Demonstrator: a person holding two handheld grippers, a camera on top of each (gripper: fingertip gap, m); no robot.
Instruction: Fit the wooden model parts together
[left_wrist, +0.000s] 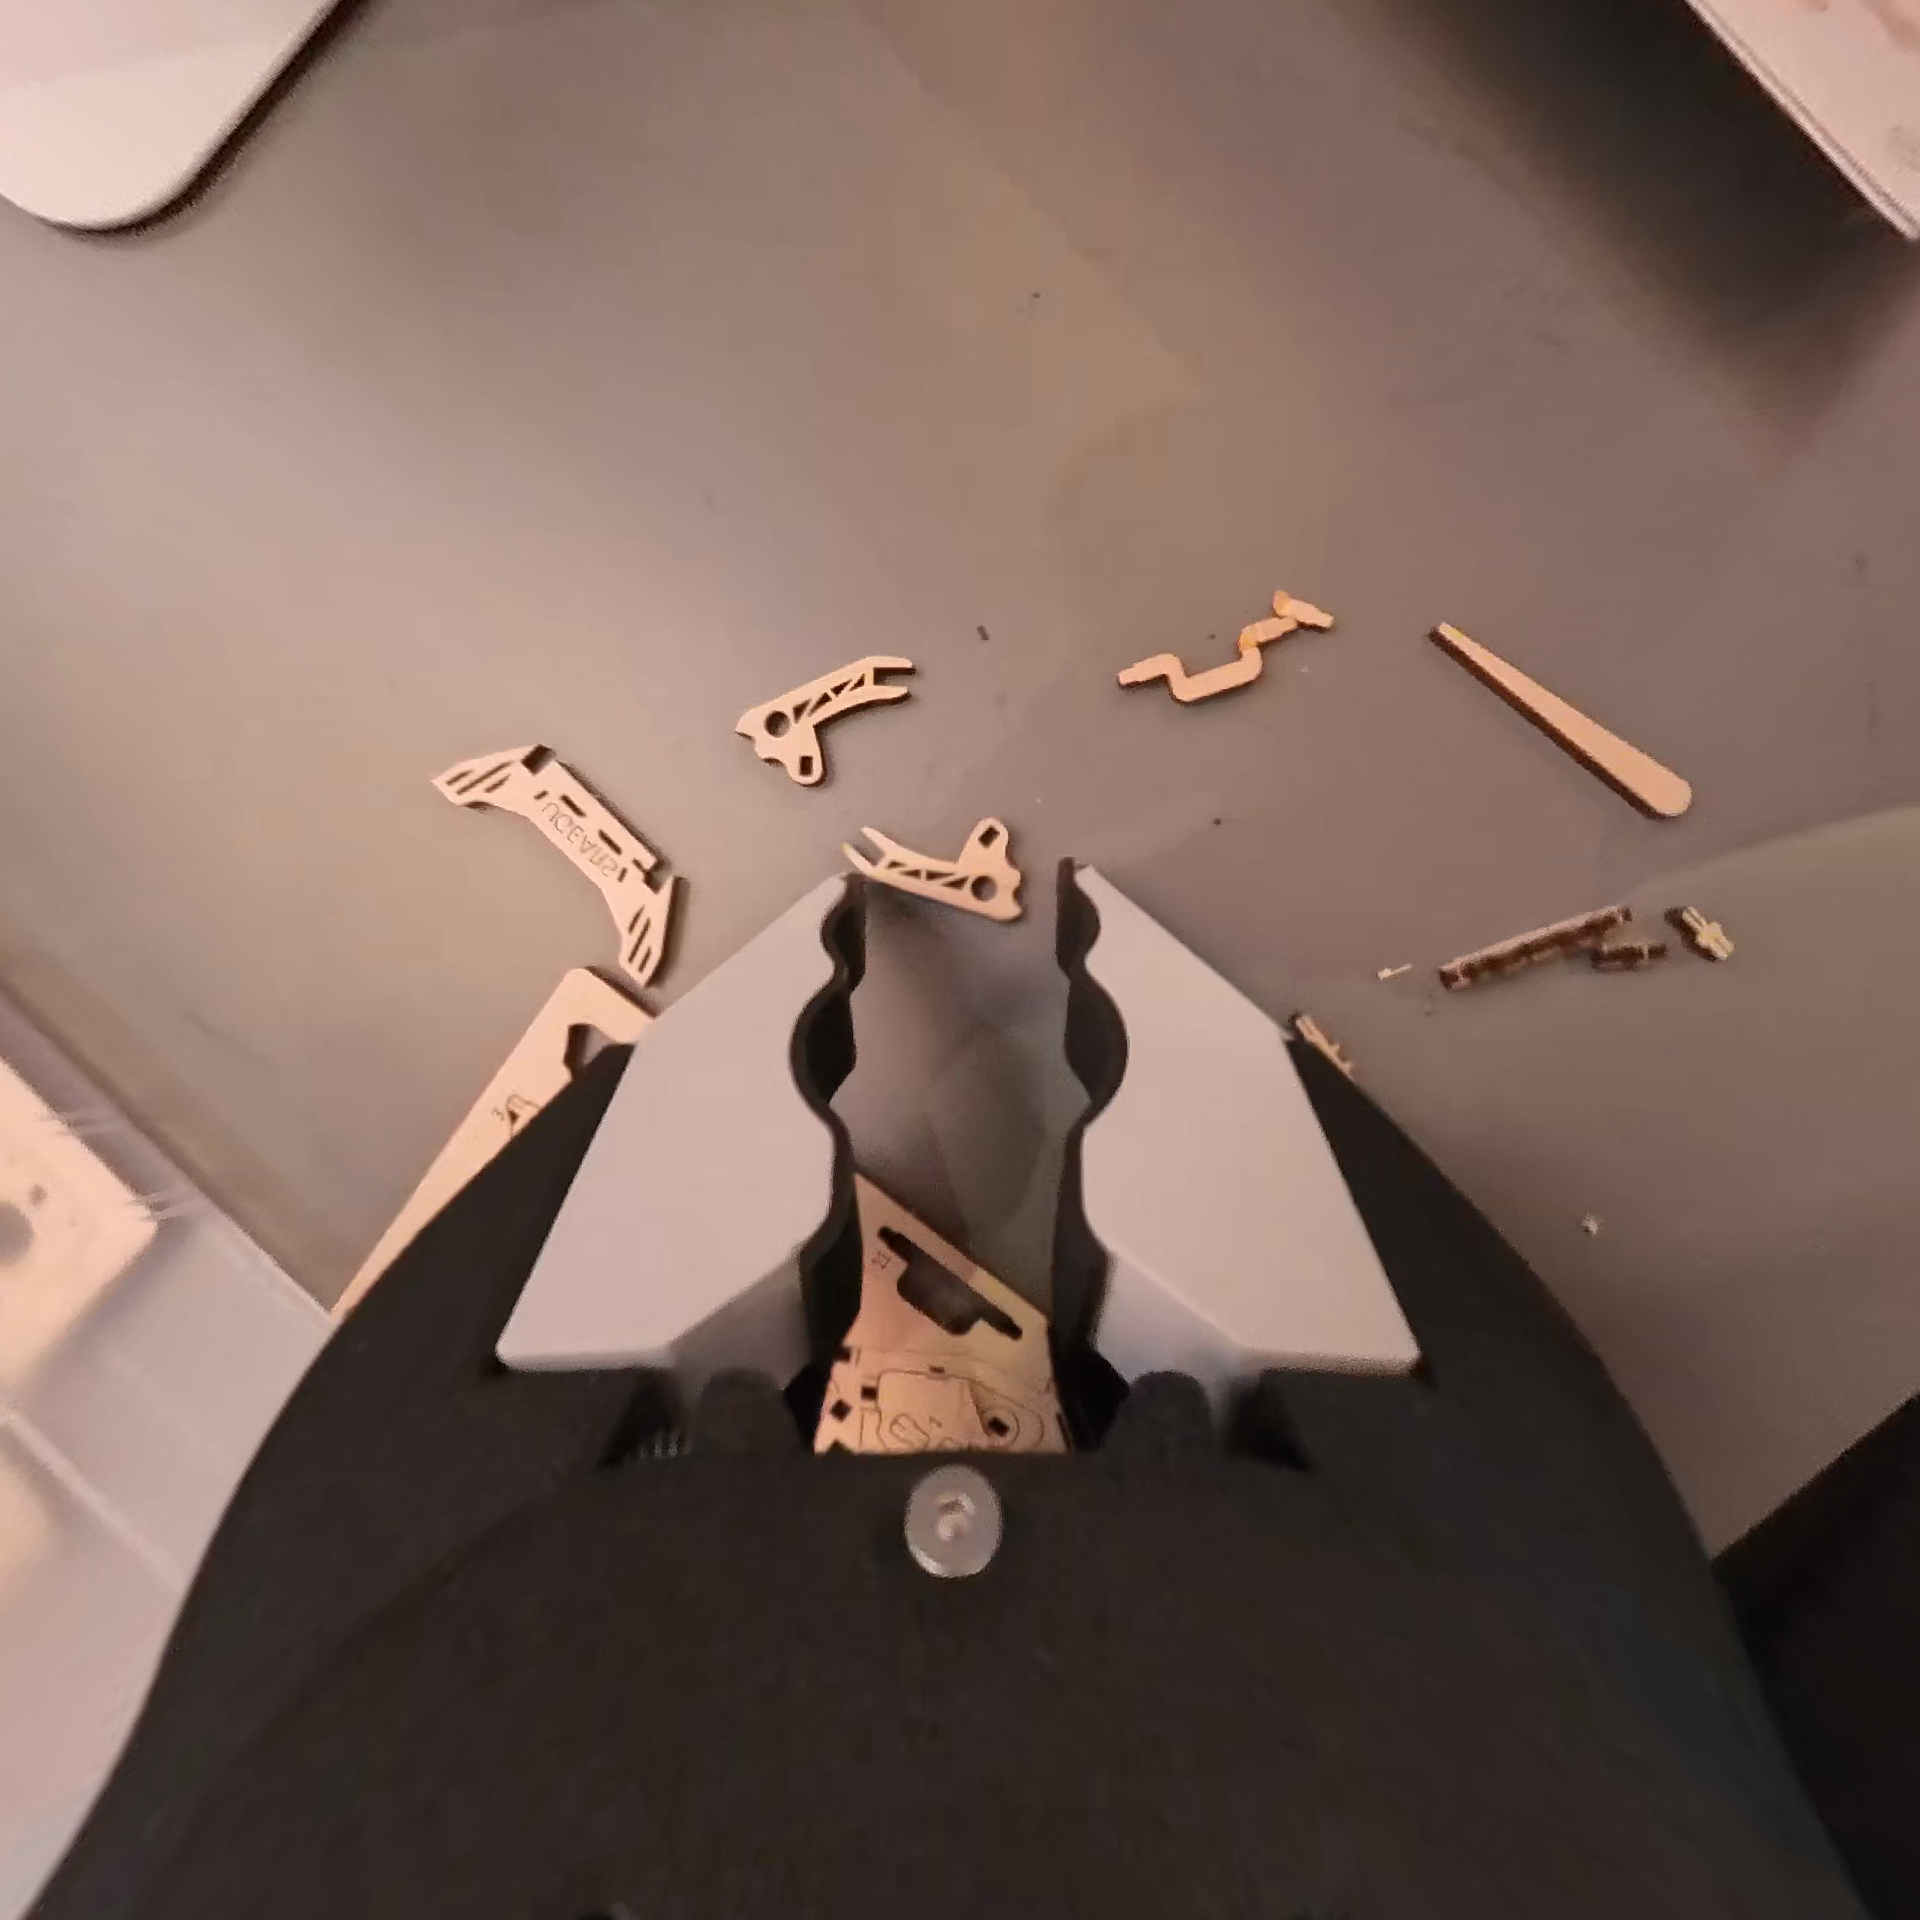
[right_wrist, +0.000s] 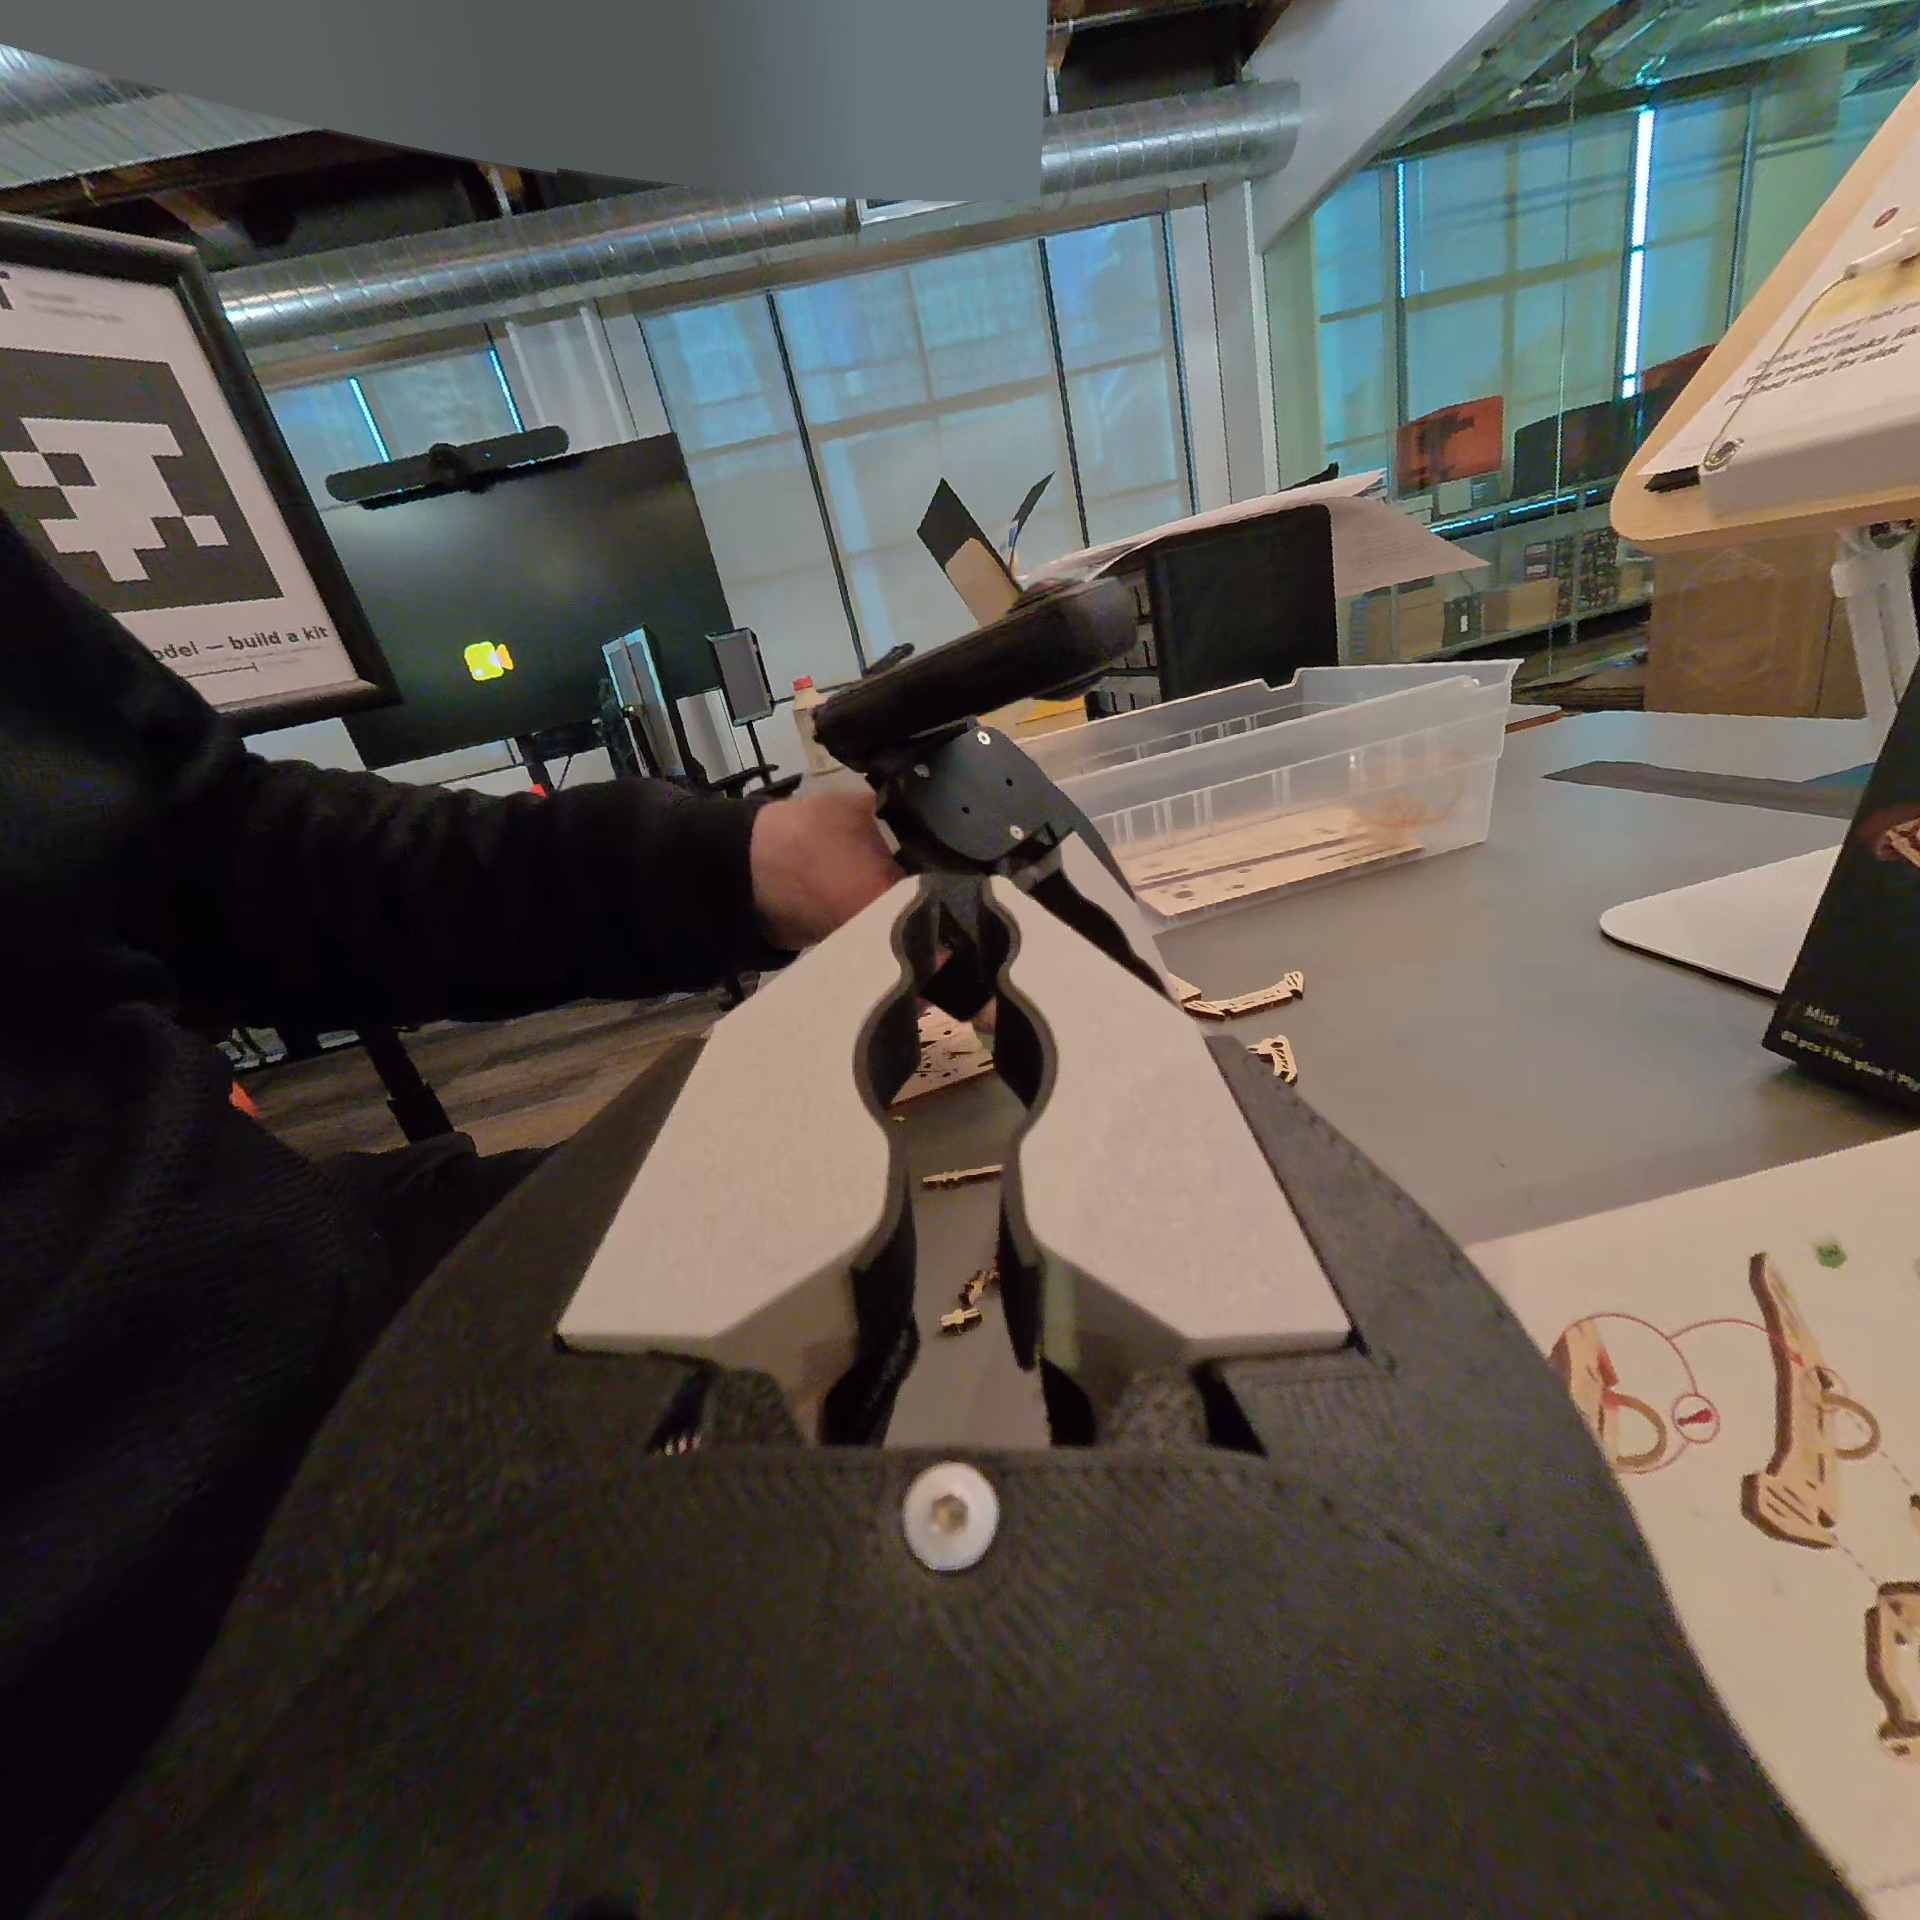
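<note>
In the left wrist view my left gripper (left_wrist: 958, 888) is open over the grey table (left_wrist: 935, 416) and holds nothing. A small wooden truss-shaped part (left_wrist: 935, 878) lies flat on the table just past its fingertips. A matching truss part (left_wrist: 821, 717), a curved bracket (left_wrist: 566, 857), a zigzag part (left_wrist: 1216, 655) and a tapered stick (left_wrist: 1558, 717) lie around it. A wooden parts sheet (left_wrist: 935, 1340) lies under the gripper. In the right wrist view my right gripper (right_wrist: 956, 883) is raised with its jaws nearly together, and I see nothing between them. The left gripper (right_wrist: 966, 810) shows beyond it, held by a hand.
A clear plastic bin (right_wrist: 1299, 769) with wooden sheets stands at the back of the table. A picture instruction sheet (right_wrist: 1714, 1455) lies at front right, beside a black box (right_wrist: 1860, 935) and a white stand base (right_wrist: 1714, 925). Dark-edged wood scraps (left_wrist: 1538, 945) lie to the right. The grippers' ends are close to 20 cm from one another. About 9 cm separates my left fingertips from the tapered stick (left_wrist: 1558, 717).
</note>
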